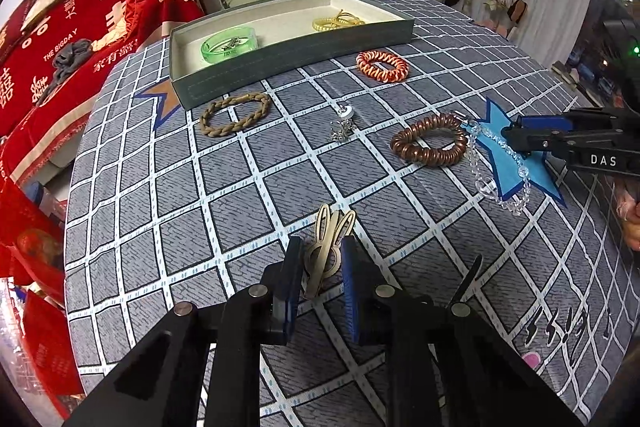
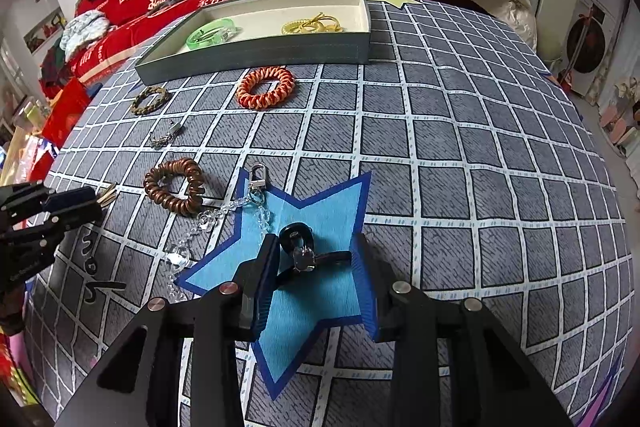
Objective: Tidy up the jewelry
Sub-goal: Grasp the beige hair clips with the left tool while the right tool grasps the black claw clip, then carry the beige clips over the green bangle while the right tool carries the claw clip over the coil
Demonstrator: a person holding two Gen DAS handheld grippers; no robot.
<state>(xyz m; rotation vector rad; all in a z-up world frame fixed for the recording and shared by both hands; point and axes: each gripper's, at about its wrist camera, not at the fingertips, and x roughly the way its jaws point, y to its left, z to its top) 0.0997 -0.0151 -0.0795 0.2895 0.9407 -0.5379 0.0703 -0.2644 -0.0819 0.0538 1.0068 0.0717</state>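
Note:
My left gripper [image 1: 322, 242] is shut on a beige rabbit-shaped hair clip [image 1: 327, 225] that lies on the checked tablecloth; the clip's ears stick out past the fingertips. From the right wrist view the left gripper [image 2: 97, 203] sits at the left edge with the clip's end [image 2: 107, 195] showing. My right gripper [image 2: 316, 242] is down over a blue paper star [image 2: 304, 311], shut on a black hair tie [image 2: 295, 233] with a small silver charm. A grey tray [image 1: 296, 61] at the back holds a green bangle [image 1: 228, 45] and yellow hair ties [image 1: 336, 22].
On the cloth lie an orange coil tie [image 1: 382, 67], a brown braided band [image 1: 235, 114], a silver charm [image 1: 344, 125], a copper coil tie [image 1: 429, 146] and a clear bead chain [image 1: 496, 183]. A red sofa and a chair with a beige jacket stand behind the table.

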